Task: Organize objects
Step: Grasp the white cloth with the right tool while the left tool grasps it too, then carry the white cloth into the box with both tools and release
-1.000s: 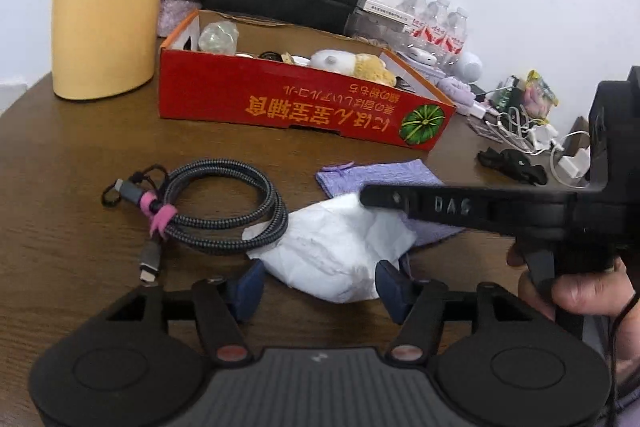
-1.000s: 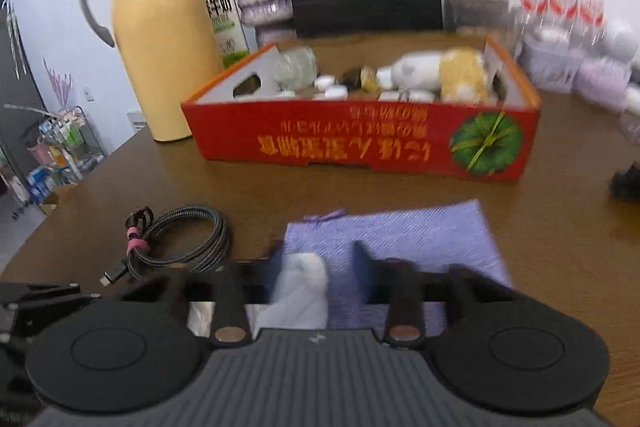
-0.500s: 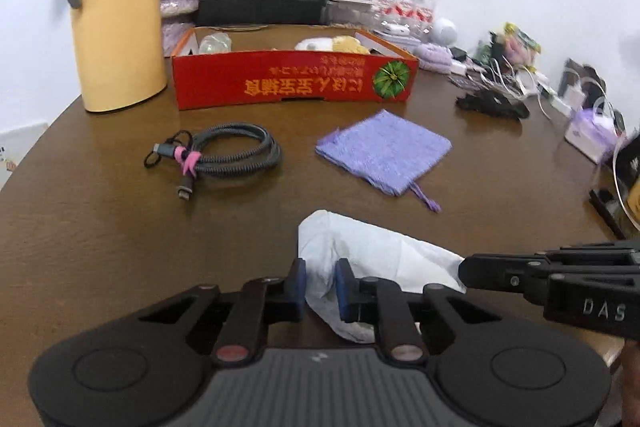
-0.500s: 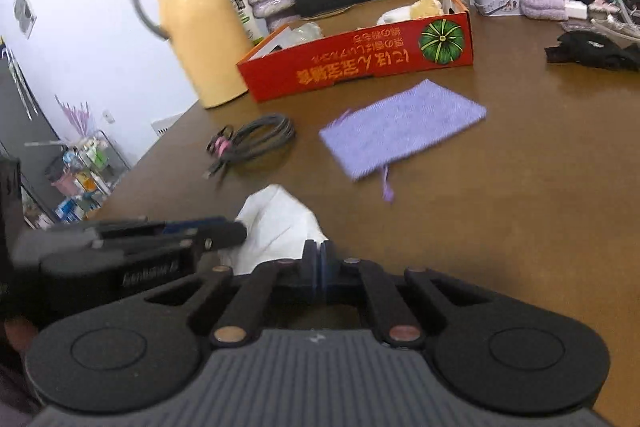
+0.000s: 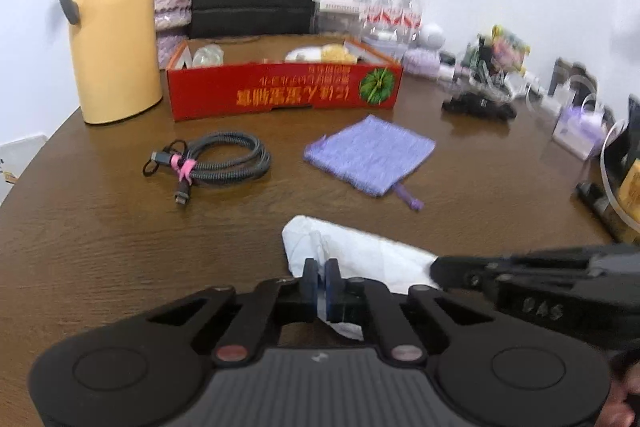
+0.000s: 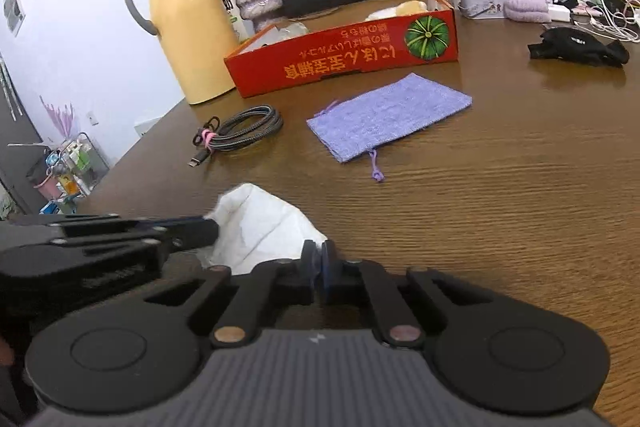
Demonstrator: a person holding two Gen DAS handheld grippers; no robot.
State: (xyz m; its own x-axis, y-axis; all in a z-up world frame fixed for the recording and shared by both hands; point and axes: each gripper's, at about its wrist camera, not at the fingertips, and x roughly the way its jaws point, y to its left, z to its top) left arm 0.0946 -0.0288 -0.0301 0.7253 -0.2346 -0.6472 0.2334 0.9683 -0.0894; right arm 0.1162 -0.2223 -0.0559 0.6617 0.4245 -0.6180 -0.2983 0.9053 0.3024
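We are working on the white paper bag (image 5: 352, 251), which is lying crumpled at the near edge of the brown table (image 5: 100, 227), just in front of both tools. We are pinching it at two places: the left gripper (image 5: 321, 277) is closed on its near left part, with white material showing between the blue pads, and the right gripper (image 6: 319, 259) is clamped on the opposite edge, jaws drawn fully together with only a thin fold between them. In each view the other tool is reaching in from the side to meet the bag.

Farther out, the purple pouch (image 5: 370, 155) is lying flat mid-table with its drawstring trailing toward us, and the coiled cable (image 5: 216, 163) with its pink tie is resting apart to its left. Beyond them the red box (image 5: 280, 93) is already holding several small items, beside the yellow thermos (image 5: 112, 27).

We are judging the tidying to be partly done: some things are sitting in the box, while the bag, the pouch and the cable are lying loose on the table.
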